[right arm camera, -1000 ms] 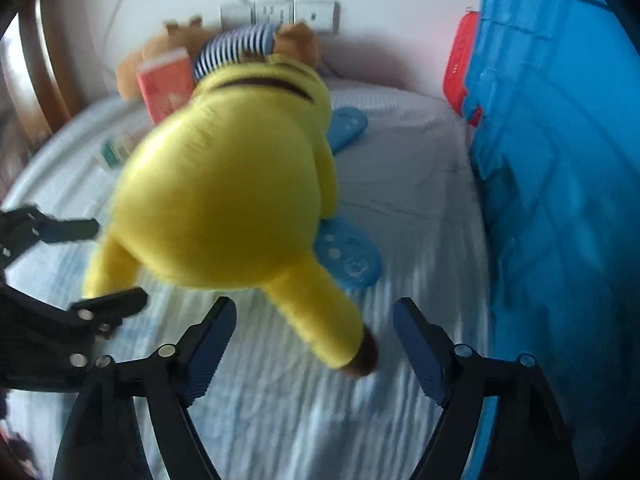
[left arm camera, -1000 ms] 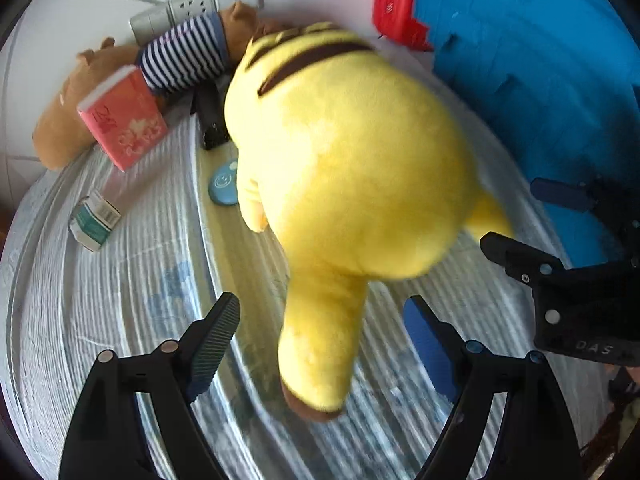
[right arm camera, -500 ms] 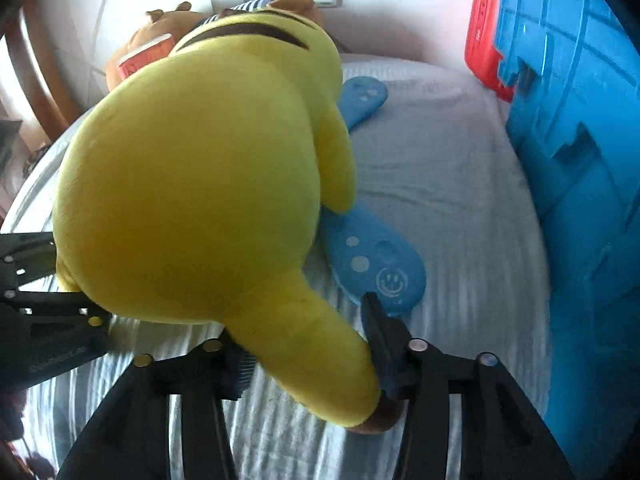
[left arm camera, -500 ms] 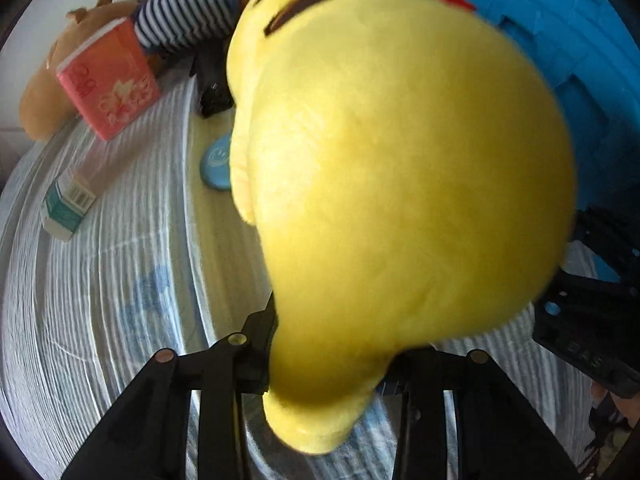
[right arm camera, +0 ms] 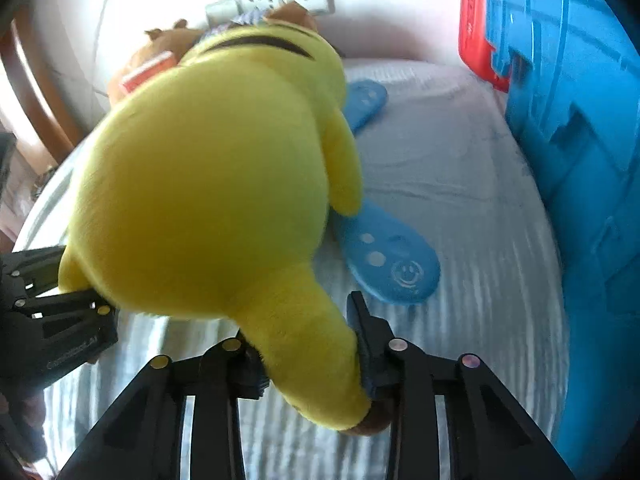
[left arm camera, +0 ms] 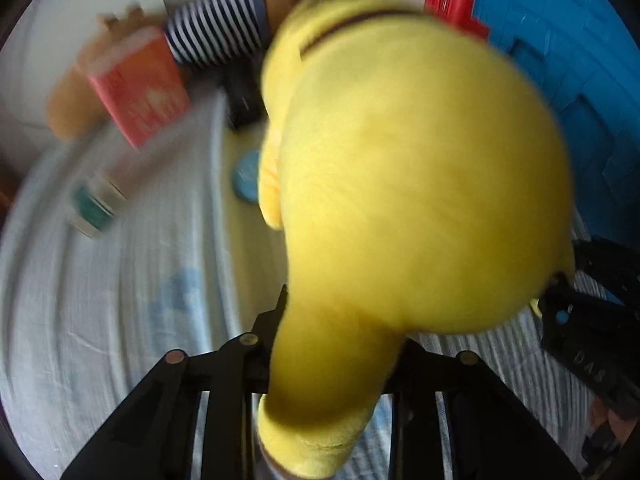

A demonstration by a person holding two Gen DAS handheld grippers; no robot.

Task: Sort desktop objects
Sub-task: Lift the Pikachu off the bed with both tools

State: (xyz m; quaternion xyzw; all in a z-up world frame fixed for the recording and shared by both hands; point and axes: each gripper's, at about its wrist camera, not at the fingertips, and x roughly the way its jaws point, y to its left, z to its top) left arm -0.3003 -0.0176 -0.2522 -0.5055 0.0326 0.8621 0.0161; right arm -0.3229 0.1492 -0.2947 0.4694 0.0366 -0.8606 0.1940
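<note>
A big yellow plush toy [left arm camera: 416, 184] with dark stripes on its back fills both views [right arm camera: 208, 192]. My left gripper [left arm camera: 332, 364] is shut on one of its legs. My right gripper [right arm camera: 308, 344] is shut on its other leg, which ends in a brown foot [right arm camera: 374, 422]. The toy's body hangs lifted off the bed sheet [right arm camera: 472, 184]. The other gripper shows at the right edge of the left wrist view [left arm camera: 592, 320] and at the left edge of the right wrist view [right arm camera: 52, 312].
A blue plastic crate [right arm camera: 576, 160] with a red box [right arm camera: 476, 36] stands on the right. Blue smiley slippers [right arm camera: 388, 260] lie on the sheet. A brown plush in a striped shirt [left arm camera: 216, 32], a pink box [left arm camera: 140, 84] and a small teal carton [left arm camera: 94, 208] lie at the back left.
Both grippers closed on the yellow toy's legs a second ago and have since raised it; the toy now sits higher and the view is motion-blurred.
</note>
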